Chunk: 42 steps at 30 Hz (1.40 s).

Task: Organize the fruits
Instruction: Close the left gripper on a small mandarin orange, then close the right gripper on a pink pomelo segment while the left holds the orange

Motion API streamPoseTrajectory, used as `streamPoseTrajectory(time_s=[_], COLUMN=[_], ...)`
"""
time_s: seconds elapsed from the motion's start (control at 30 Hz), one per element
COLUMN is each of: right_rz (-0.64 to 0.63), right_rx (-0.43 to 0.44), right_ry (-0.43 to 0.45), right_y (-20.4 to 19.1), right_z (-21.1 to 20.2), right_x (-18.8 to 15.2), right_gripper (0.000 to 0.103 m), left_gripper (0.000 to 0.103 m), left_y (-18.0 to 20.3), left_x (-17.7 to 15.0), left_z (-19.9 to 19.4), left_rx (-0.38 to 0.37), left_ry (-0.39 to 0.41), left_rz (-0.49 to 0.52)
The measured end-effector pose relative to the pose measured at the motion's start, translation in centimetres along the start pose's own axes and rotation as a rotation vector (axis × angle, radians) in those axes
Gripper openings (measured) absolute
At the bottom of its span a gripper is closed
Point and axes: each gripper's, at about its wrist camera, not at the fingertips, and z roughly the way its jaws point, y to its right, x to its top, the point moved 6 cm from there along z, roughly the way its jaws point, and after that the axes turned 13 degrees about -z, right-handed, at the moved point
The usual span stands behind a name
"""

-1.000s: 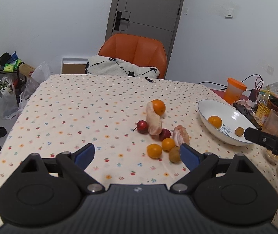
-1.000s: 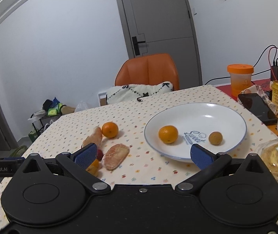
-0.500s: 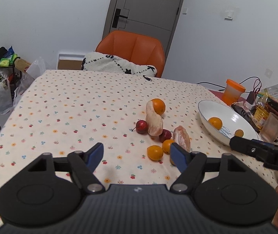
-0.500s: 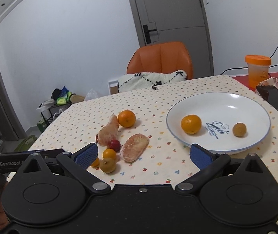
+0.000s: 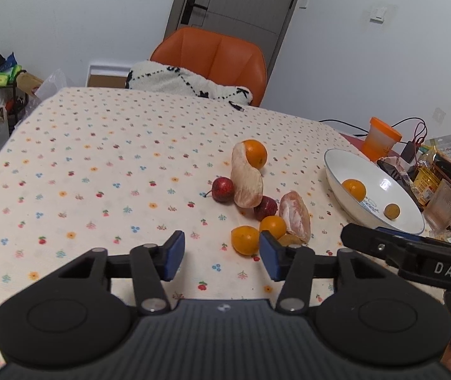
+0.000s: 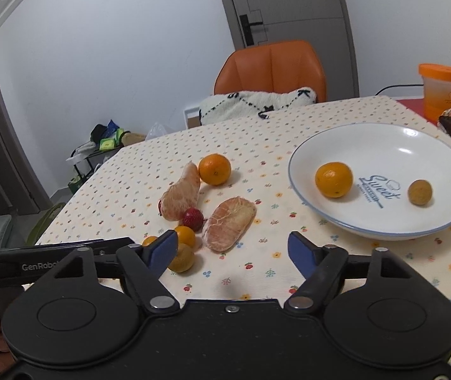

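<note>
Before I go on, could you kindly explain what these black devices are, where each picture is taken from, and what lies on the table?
These are two hand-held grippers; a person's hand holds each one. Each picture comes from a camera on one gripper, looking forward along its blue-tipped fingers. In the left view, the left gripper is open and holds nothing; in the right view, the right gripper is likewise open and holds nothing. On the flowered tablecloth lie loose oranges, two peeled citrus pieces and small red fruits. The white plate already holds one orange and a small brown fruit.
</note>
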Motion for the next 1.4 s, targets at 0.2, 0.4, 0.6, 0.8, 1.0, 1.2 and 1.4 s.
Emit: streamPoseTrajectory(time_s=[0.2, 0.4, 0.6, 0.8, 1.0, 1.2, 1.4], right_rz=[0.011, 0.017, 0.016, 0.017, 0.018, 0.018, 0.035], right_rx=[0.018, 0.035, 0.041, 0.046, 0.034, 0.020, -0.006], right_ry=[-0.030, -0.044, -0.056, -0.072, -0.084, -0.094, -0.111], right_y=[0.1, 0.2, 0.3, 0.2, 0.3, 0.5, 1.4], right_z=[1.4, 2.5, 3.7, 4.8, 5.7, 5.6, 4.5], right_x=[-0.1, 0.1, 0.5, 0.7, 0.9, 0.9, 0.5], right_gripper=[0.062, 0.060, 0.060, 0.058, 0.057, 0.052, 0.048], left_gripper=[0.047, 0.042, 0.035, 0.023, 0.023, 0.023, 0.023], left_y=[0.6, 1.0, 1.0, 0.4, 0.0, -0.4, -0.6], left_x=[-0.1, -0.3, -0.1, 0.4, 0.7, 0.8, 0.8], left_z=[1.2, 2.4, 3.0, 3.4, 3.3, 3.0, 2.7], left_rx=[-0.012, -0.021, -0.020, -0.020, -0.010, -0.002, 0.005], left_ry=[-0.020, -0.041, -0.030, -0.026, -0.018, -0.012, -0.003], left_rz=[0.003, 0.000, -0.002, -0.007, -0.020, -0.030, -0.038])
